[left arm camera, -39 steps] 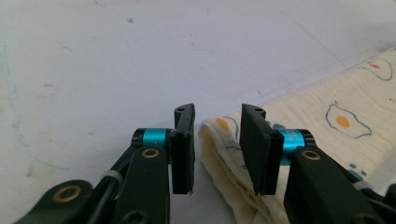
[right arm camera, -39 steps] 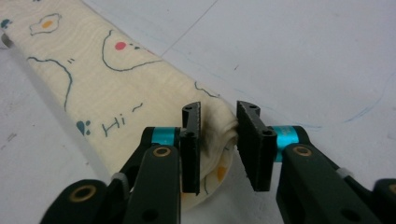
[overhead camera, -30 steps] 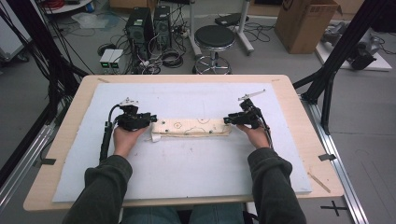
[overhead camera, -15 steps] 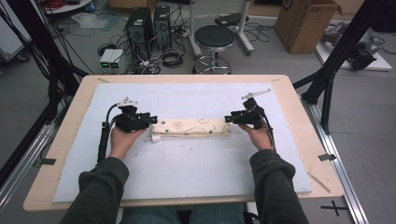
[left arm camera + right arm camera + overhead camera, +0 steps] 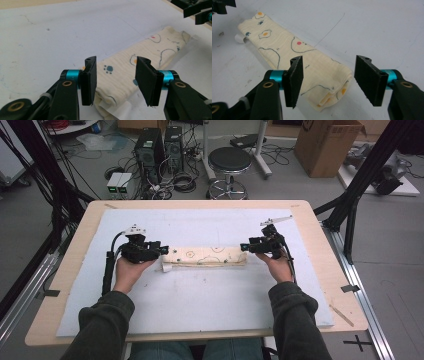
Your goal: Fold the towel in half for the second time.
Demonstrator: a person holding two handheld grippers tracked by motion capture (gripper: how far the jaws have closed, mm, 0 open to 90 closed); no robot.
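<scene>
I have the folded cloth (image 5: pixel 205 256) lying flat as a long, narrow strip across the middle of the white mat (image 5: pixel 200 300), running from nine o'clock to three o'clock in the high view, and I hold a gripper at each short end because that is where a strip like this is controlled without disturbing its folds. My left gripper (image 5: pixel 161 250) sits at the cloth's nine o'clock end and my right gripper (image 5: pixel 245 247) at its three o'clock end, both pointing inward along the strip. Both sets of jaws have just been opening: in the left gripper view the two black pads (image 5: pixel 89 80) stand apart with the cloth's layered end below and between them, not pinched, and in the right gripper view the pads (image 5: pixel 294 78) are likewise spread wide, the rounded folded end of the cloth (image 5: pixel 322 75) resting on the mat between them without contact. I judge that I am letting go so the fold stays as it was laid; opening both ends together keeps the strip from being tugged askew. A bit of the lower layer peeks out at the nine o'clock end (image 5: pixel 112 110), so that edge may want tidying. The wooden table (image 5: pixel 320 235) frames the mat on all sides.
</scene>
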